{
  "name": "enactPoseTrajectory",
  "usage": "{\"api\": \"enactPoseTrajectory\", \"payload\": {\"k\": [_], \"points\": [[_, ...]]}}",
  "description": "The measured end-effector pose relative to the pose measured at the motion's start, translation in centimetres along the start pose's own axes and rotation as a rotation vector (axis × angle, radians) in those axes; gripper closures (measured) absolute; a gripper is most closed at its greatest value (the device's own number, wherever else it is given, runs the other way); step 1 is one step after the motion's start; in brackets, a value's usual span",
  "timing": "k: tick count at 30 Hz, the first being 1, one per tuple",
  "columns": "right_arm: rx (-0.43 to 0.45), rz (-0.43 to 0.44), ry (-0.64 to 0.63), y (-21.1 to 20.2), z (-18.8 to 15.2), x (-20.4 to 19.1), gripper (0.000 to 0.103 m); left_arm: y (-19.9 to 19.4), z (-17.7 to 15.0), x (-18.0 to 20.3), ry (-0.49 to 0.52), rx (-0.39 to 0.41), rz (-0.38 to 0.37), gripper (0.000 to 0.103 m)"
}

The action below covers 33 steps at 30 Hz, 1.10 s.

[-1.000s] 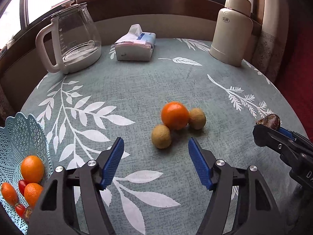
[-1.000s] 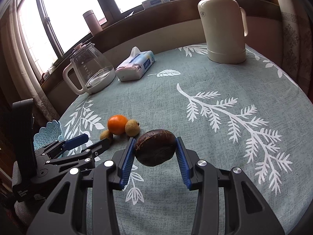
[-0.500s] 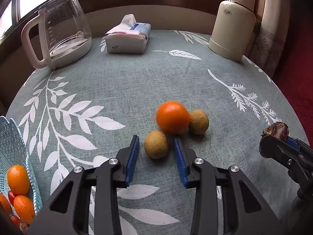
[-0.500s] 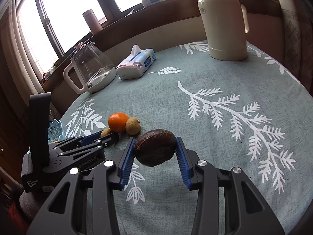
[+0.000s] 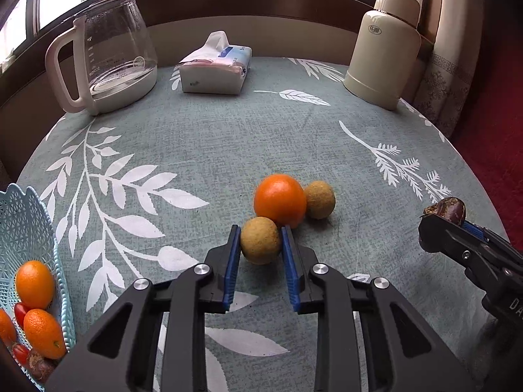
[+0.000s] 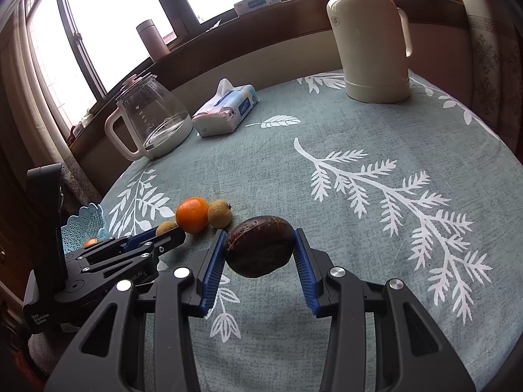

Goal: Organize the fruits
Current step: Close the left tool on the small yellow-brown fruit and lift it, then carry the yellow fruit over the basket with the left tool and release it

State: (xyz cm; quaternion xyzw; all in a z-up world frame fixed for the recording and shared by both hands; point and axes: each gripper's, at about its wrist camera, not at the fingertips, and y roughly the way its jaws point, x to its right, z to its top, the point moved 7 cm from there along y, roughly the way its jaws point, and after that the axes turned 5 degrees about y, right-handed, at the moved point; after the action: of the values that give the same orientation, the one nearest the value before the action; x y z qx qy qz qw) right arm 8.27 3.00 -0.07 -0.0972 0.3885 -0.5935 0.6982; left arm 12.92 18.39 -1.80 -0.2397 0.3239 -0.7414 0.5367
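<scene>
Grip looks set: left gripper (image 5: 260, 240) pads touch both sides of the near brown fruit (image 5: 260, 240) at lower centre of frame, so lift straight up w/o nudging the orange (image 5: 279, 200) touching it, then to basket (image 5: 27, 225) at lower left; right gripper (image 6: 260, 251) holds dark fruit (image 6: 259, 251) clear of the surface.

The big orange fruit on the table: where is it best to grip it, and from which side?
Grip the round orange fruit across its widest middle, coming from above. A tan fruit touches its right side, and another, between the left gripper fingers, its near side, so only its top is clear.
</scene>
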Motion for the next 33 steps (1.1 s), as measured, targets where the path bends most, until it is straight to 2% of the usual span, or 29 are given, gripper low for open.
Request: {"api": "enactPoseTrajectory", "payload": {"k": [16,26,33], "points": [[0.013,-0.007,-0.003,-0.2,0.0,0.1,0.061,-6.5,0.2,-3.4,-0.073,0.108,0.087,0.077],[0.016,-0.015,-0.011,-0.2,-0.2,-0.1,0.061,-10.1,-1.2,-8.3,-0.154,0.148,0.180,0.077],[0.012,-0.020,-0.012,0.0,-0.2,0.0,0.061,-11.5,-3.4,-12.6,-0.236,0.138,0.253,0.077]]}}
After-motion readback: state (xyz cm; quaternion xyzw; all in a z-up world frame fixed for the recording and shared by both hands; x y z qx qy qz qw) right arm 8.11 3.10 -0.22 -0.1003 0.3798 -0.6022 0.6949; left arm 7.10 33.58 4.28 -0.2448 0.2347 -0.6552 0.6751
